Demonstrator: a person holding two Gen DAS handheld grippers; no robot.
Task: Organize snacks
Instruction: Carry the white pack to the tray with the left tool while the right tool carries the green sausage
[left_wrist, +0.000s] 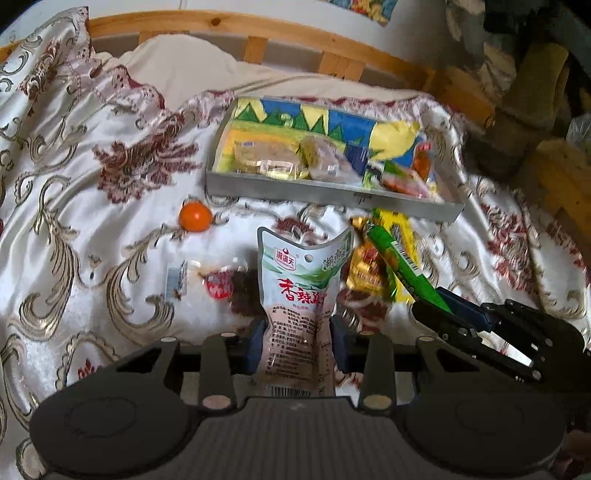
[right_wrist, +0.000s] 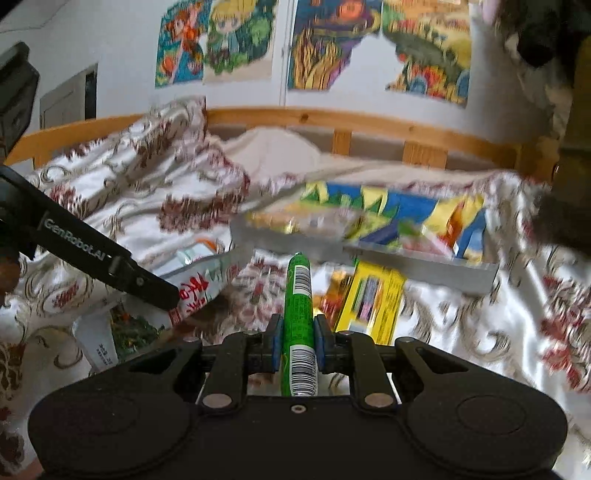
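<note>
We are looking at a bed (left_wrist: 55, 177) covered in a glossy white spread with gold scrolls and dark red flowers, snacks scattered across its middle. Going from the left: a small orange fruit (left_wrist: 195, 218) lies alone on the spread, then a clear packet with a red label (left_wrist: 218, 284). Next, our left claw (left_wrist: 297, 339) is clamped on a pale pouch with red Chinese lettering (left_wrist: 299, 295), which stands up out of the claw with its hang-hole end pointing away from us, toward the box. Right of the pouch lie a gold and red packet (left_wrist: 364, 269) and a yellow packet (left_wrist: 400, 236), both on the spread just in front of the box. At the right, our right claw (right_wrist: 297, 343) is squeezed shut on a slim green stick pack with a barcode (right_wrist: 299, 295); its long axis runs straight ahead along the fingers, tip aimed at the box. The open grey box with a bright cartoon lining (left_wrist: 332, 194) sits ahead of both claws, toward the wooden rail at the bed's far edge, already holding several wrapped snacks. Judging by this, both held snacks need carrying forward over the box's near wall; the right claw looks somewhat nearer to it.
</note>
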